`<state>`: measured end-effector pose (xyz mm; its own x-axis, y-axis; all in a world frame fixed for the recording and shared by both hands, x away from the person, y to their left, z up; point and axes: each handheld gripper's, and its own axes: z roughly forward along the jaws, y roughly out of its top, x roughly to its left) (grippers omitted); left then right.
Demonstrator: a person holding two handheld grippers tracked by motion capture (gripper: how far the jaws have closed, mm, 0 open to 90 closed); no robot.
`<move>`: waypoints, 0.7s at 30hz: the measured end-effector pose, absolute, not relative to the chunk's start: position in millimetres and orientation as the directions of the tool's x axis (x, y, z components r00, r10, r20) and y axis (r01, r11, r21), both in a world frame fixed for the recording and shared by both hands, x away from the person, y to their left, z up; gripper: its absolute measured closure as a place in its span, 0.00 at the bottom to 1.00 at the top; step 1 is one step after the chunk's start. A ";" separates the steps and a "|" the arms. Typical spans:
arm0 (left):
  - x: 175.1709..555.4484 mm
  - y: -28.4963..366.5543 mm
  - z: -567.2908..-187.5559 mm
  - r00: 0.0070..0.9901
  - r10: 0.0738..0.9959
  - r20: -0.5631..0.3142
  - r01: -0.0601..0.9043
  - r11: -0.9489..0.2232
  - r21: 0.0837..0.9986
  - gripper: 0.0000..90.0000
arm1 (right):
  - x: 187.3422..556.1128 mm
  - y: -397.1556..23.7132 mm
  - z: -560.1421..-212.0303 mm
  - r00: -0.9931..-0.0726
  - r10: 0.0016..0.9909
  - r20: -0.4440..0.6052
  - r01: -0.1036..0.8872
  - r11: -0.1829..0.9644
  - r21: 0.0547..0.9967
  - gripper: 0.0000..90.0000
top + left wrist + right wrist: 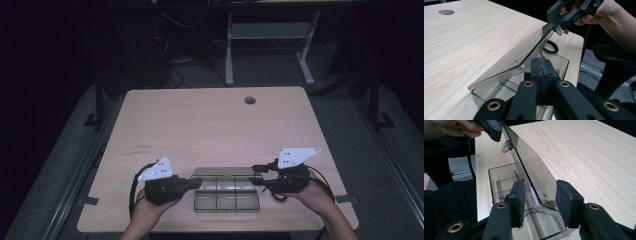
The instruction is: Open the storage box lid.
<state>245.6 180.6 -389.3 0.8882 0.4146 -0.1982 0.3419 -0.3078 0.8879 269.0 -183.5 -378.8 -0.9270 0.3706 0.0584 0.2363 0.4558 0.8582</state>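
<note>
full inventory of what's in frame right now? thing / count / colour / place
compartment box: 1, clear smoky plastic, near edge of table between the grippers
box lid: 1, clear smoky, hinged, raised at a tilt
table: 1, light wood, centre
cable hole: 1, dark, far right of tabletop
desk frame: 1, white, on the floor beyond the table
left gripper: 1, black, jaws shut, at the box's left end
right gripper: 1, black, jaws apart around the lid's edge
hands: 2, at the near edge

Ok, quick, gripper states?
Left gripper: shut by the lid's end; grip unclear.
Right gripper: open, lid between its jaws.
</note>
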 end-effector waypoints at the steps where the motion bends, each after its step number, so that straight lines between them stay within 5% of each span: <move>1: 245.3 180.8 -389.4 0.888 0.416 -0.199 0.343 -0.308 0.888 1.00 | 268.6 -183.4 -378.7 -0.929 0.367 0.054 0.231 0.457 0.859 0.66; 15: 241.2 211.3 -391.5 0.867 0.464 -0.182 0.366 -0.346 0.864 0.95 | 270.9 -183.5 -378.7 -0.931 0.359 0.062 0.232 0.454 0.860 0.66; 19: 244.9 216.5 -387.5 0.873 0.461 -0.160 0.346 -0.351 0.870 0.86 | 271.8 -183.7 -378.4 -0.932 0.356 0.064 0.232 0.454 0.860 0.66; 21: 248.7 216.6 -385.6 0.881 0.445 -0.159 0.339 -0.360 0.869 0.74 | 273.1 -184.0 -377.9 -0.933 0.354 0.062 0.231 0.456 0.860 0.67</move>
